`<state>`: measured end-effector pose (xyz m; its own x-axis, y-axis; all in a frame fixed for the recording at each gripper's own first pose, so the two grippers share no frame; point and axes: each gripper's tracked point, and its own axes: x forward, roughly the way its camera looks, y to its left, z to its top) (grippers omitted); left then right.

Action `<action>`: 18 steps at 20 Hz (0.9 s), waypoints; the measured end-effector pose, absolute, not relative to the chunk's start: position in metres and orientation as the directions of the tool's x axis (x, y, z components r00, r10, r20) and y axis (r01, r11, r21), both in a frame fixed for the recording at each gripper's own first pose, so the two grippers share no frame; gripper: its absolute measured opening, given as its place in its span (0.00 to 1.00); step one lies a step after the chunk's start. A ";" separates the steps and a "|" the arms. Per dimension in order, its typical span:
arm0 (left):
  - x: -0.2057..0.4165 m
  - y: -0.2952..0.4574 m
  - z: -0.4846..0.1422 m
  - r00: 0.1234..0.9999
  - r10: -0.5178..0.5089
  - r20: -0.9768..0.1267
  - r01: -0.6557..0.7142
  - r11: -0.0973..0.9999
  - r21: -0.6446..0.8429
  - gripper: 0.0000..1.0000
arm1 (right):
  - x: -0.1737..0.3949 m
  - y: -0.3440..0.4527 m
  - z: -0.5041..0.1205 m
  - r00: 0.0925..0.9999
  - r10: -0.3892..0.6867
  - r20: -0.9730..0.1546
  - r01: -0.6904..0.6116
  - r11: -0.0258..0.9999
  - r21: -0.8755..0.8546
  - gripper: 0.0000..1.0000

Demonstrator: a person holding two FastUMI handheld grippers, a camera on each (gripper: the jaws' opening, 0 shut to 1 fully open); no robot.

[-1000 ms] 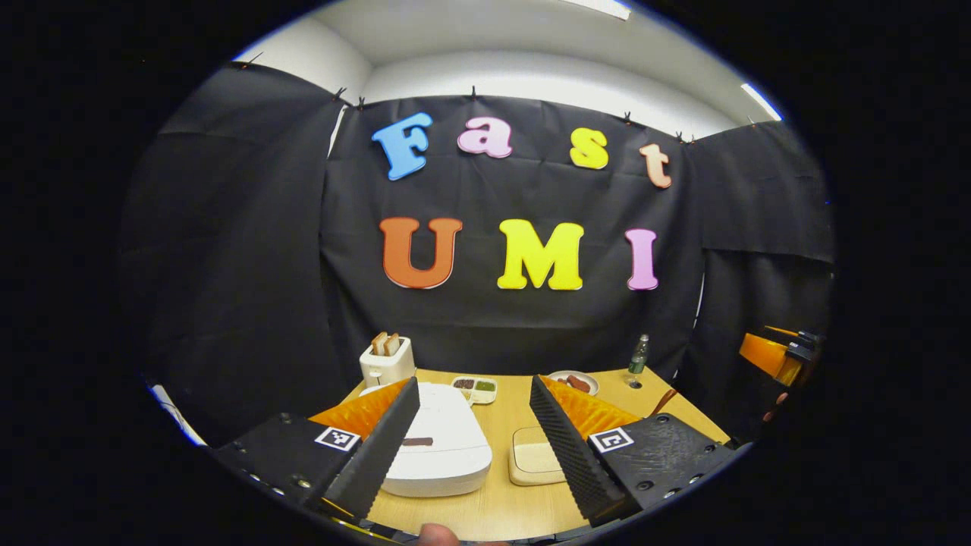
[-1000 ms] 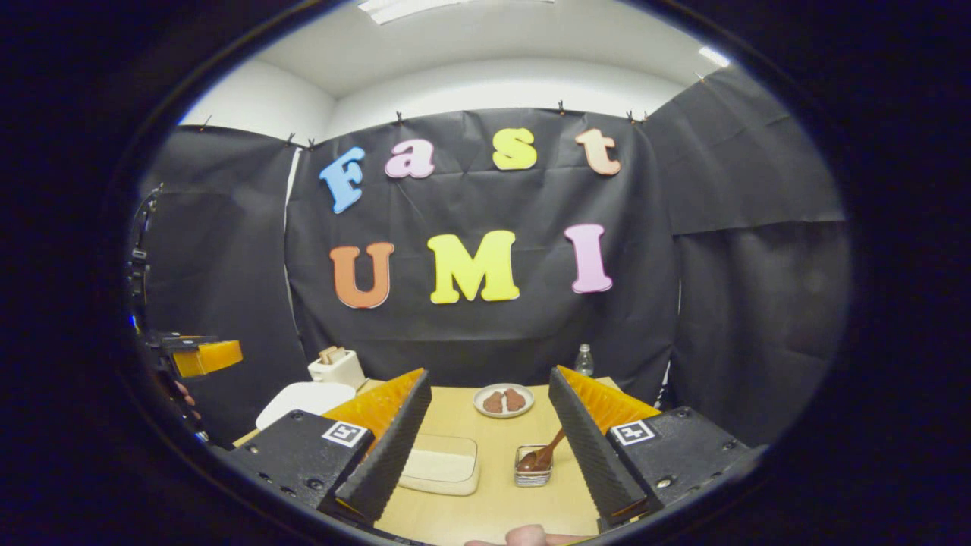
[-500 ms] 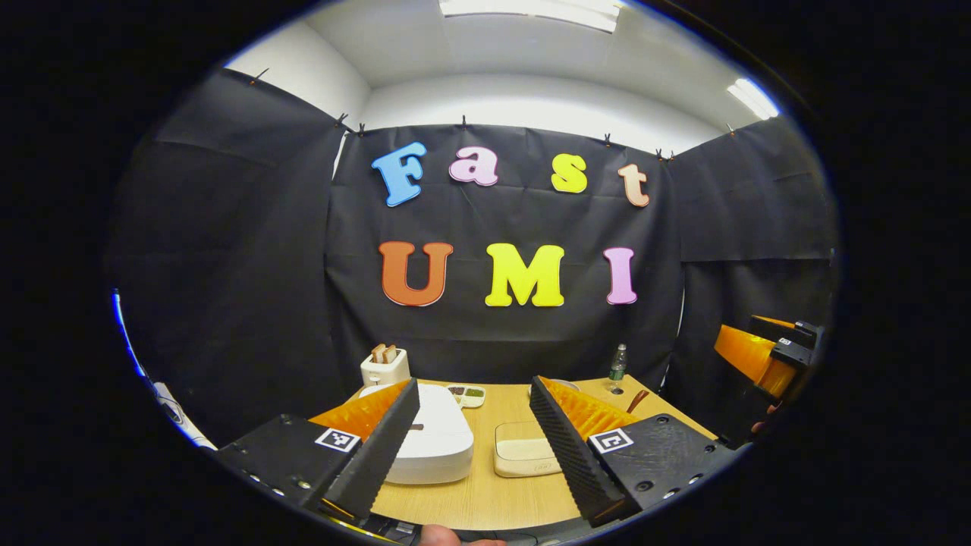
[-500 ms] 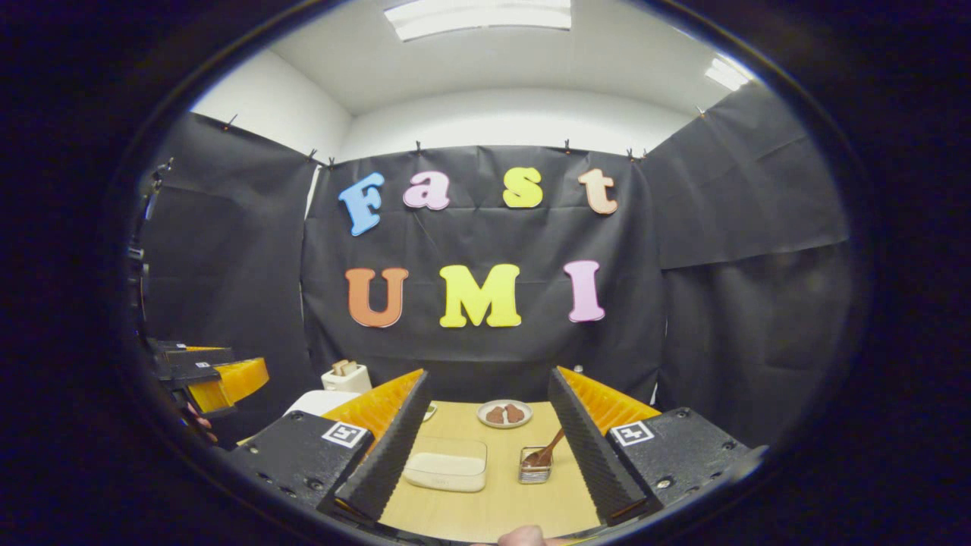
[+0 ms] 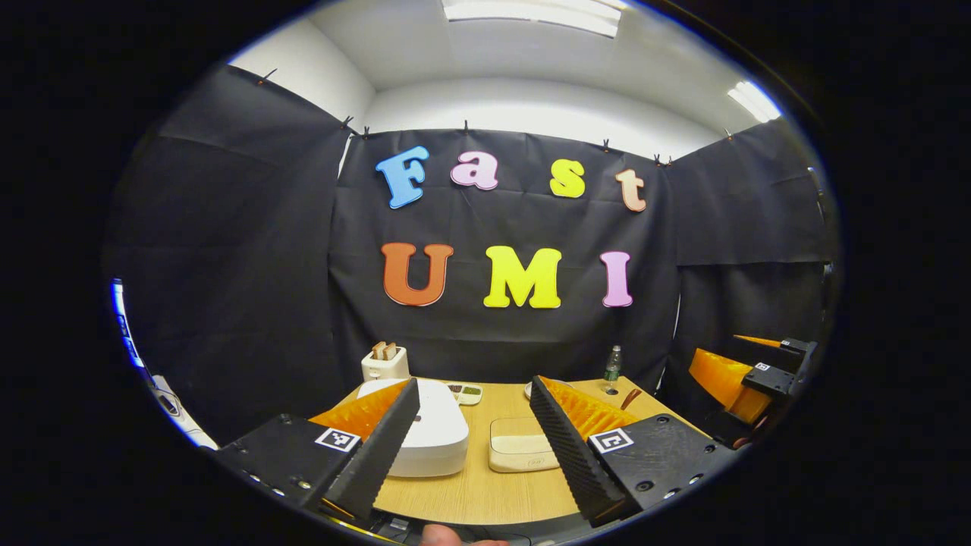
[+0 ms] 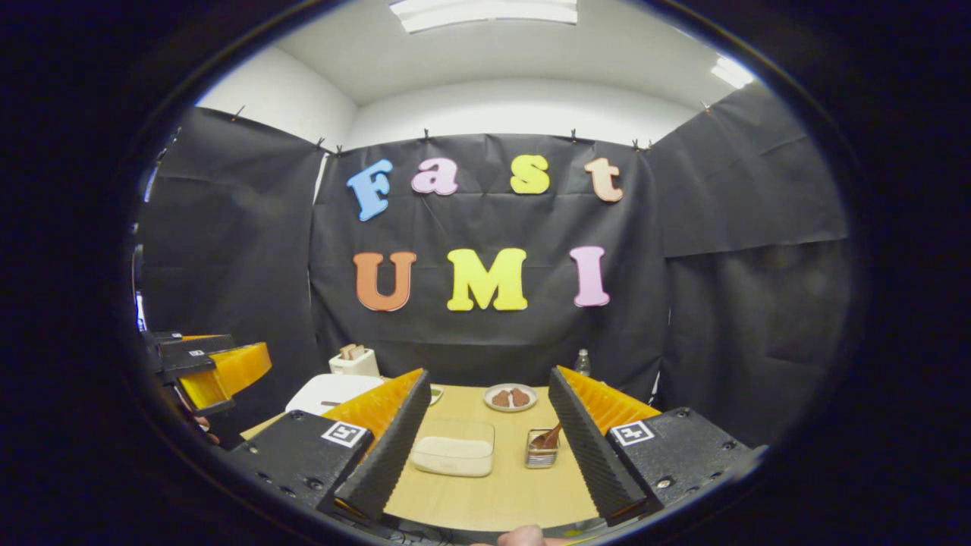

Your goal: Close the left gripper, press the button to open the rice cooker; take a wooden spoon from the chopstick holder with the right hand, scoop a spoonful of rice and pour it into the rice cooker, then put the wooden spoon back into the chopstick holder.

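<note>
The wooden tabletop (image 5: pixel 470 493) is carrying everything. The white rice cooker (image 5: pixel 436 428), lid down, is sitting just ahead of the left tongs (image 5: pixel 474 447), which are gaping wide and holding nothing. A shallow rice container (image 6: pixel 454 455) is lying ahead between the fingers of the right tongs (image 6: pixel 485 447) (also spread apart, empty), and beside it the chopstick holder (image 6: pixel 541 451) is standing with the wooden spoon (image 6: pixel 549 437) leaning inside.
</note>
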<state>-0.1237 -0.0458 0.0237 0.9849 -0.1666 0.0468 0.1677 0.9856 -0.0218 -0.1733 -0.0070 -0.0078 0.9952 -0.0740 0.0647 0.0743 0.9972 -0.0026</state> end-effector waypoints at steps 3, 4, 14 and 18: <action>-0.127 -0.050 0.022 0.983 -0.178 0.041 0.180 0.983 -0.034 0.94 | -0.177 -0.006 -0.008 0.995 -0.076 0.065 0.076 0.997 -0.001 1.00; -0.128 -0.052 0.021 0.982 -0.182 0.040 0.184 0.982 -0.032 0.94 | -0.178 -0.006 -0.009 0.995 -0.077 0.066 0.077 0.997 -0.001 1.00; -0.138 -0.061 0.027 0.979 -0.196 0.047 0.198 0.980 -0.027 0.94 | -0.185 -0.015 -0.014 0.995 -0.087 0.054 0.085 0.996 0.026 1.00; -0.136 -0.061 0.030 0.980 -0.192 0.055 0.194 0.981 -0.029 0.94 | -0.184 -0.013 -0.013 0.995 -0.083 0.054 0.082 0.996 0.029 1.00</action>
